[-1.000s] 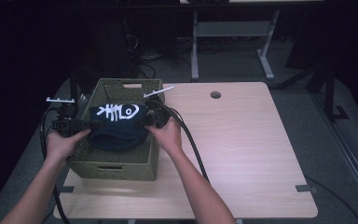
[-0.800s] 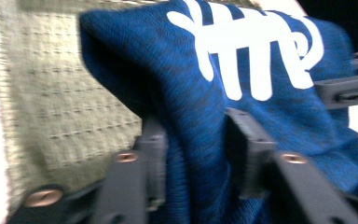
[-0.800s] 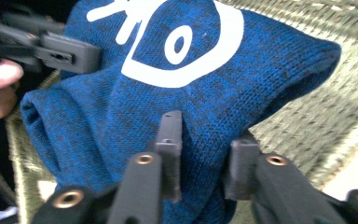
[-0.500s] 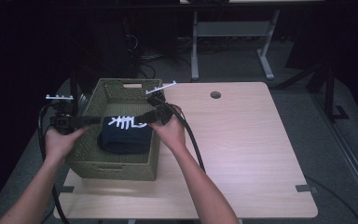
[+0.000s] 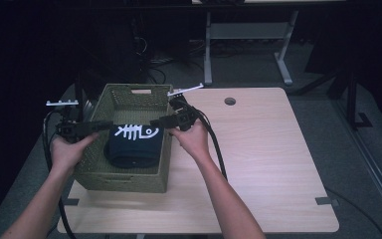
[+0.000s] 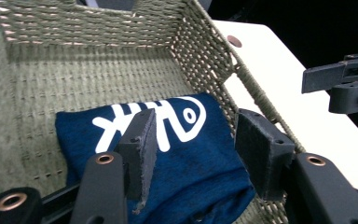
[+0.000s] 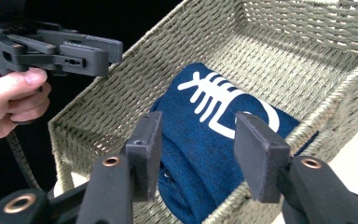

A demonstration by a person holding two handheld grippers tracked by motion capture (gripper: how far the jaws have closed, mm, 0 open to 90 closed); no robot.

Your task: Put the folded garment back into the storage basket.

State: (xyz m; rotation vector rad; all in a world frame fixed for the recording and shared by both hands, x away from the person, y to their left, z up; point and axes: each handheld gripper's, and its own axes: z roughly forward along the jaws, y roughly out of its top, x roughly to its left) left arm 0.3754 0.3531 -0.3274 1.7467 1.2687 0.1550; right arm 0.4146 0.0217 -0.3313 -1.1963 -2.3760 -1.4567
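A folded navy garment (image 5: 132,144) with a white fish-bone print lies inside the woven green basket (image 5: 124,180). My left gripper (image 5: 104,124) hovers over the basket's left rim. Its jaws have just been opening and stand open with nothing gripped; in the left gripper view (image 6: 196,126) the garment (image 6: 191,158) lies below them. My right gripper (image 5: 158,121) is above the right rim, also just opened and empty. Through its jaws (image 7: 198,126) I look down on the garment (image 7: 205,135) and the basket (image 7: 279,60).
The basket stands on the left part of a light wooden table (image 5: 258,159) with a round cable hole (image 5: 230,101) at the back. A metal table frame (image 5: 243,30) stands behind. Black cables trail from both grippers.
Both grippers held the garment stretched over the basket. They have let go: it now lies folded on the basket floor. Both jaws opened and the right gripper lifted slightly away.
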